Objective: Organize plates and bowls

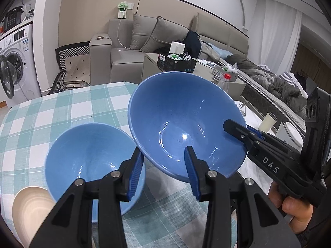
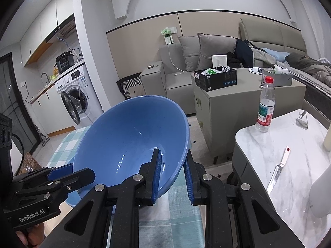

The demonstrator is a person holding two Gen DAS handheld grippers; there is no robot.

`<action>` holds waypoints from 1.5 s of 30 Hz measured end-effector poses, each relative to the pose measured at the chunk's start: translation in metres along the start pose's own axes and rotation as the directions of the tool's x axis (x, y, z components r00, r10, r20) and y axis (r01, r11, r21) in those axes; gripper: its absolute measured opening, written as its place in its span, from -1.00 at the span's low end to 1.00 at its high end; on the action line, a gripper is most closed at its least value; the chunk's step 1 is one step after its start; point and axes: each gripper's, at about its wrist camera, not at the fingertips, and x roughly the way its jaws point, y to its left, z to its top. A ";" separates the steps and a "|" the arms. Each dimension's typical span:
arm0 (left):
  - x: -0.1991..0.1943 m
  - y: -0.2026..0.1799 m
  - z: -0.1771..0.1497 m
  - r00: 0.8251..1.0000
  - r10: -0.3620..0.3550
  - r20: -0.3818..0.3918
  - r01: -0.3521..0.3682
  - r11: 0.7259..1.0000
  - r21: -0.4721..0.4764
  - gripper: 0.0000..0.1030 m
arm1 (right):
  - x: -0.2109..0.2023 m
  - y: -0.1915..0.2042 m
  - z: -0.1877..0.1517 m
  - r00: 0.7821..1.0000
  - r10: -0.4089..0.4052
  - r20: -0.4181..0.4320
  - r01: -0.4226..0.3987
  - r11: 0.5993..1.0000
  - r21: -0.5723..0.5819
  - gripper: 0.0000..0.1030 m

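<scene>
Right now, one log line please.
left gripper: gripping big bowl; right gripper: gripping it too; big bowl: aloft, tilted; small bowl: on table

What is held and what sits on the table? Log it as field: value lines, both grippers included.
large blue bowl: tilted, held from two sides
left gripper: shut on the large blue bowl's wall
right gripper: shut on the large blue bowl's rim
small blue bowl: upright on the checked tablecloth, free
cream dish: beside the small blue bowl, partly cut off by the frame
</scene>
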 end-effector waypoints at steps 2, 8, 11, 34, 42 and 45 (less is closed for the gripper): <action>-0.003 0.002 0.000 1.000 0.003 0.004 -0.003 1.000 -0.001 -0.24 | 0.000 0.004 0.001 1.000 0.005 0.001 -0.005 1.000 -0.006 -0.58; -0.011 0.011 0.000 1.000 0.010 0.016 -0.009 1.000 -0.015 -0.24 | -0.001 0.015 0.002 1.000 0.023 0.007 -0.023 0.999 -0.024 -0.57; -0.016 0.013 0.001 0.999 0.018 0.030 -0.018 1.000 -0.012 -0.24 | -0.003 0.023 0.003 1.000 0.026 0.017 -0.025 0.999 -0.034 -0.57; -0.041 0.060 -0.009 0.995 0.069 0.077 -0.062 0.993 -0.100 -0.42 | 0.012 0.071 -0.003 0.996 0.084 -0.011 -0.084 0.989 -0.120 -0.56; -0.043 0.074 -0.013 0.993 0.088 0.080 -0.077 0.988 -0.136 -0.51 | 0.016 0.082 -0.007 0.995 0.102 -0.021 -0.104 0.984 -0.144 -0.56; -0.046 0.078 -0.015 0.991 0.100 0.084 -0.088 0.986 -0.144 -0.51 | 0.018 0.086 -0.008 0.993 0.111 -0.027 -0.114 0.981 -0.154 -0.56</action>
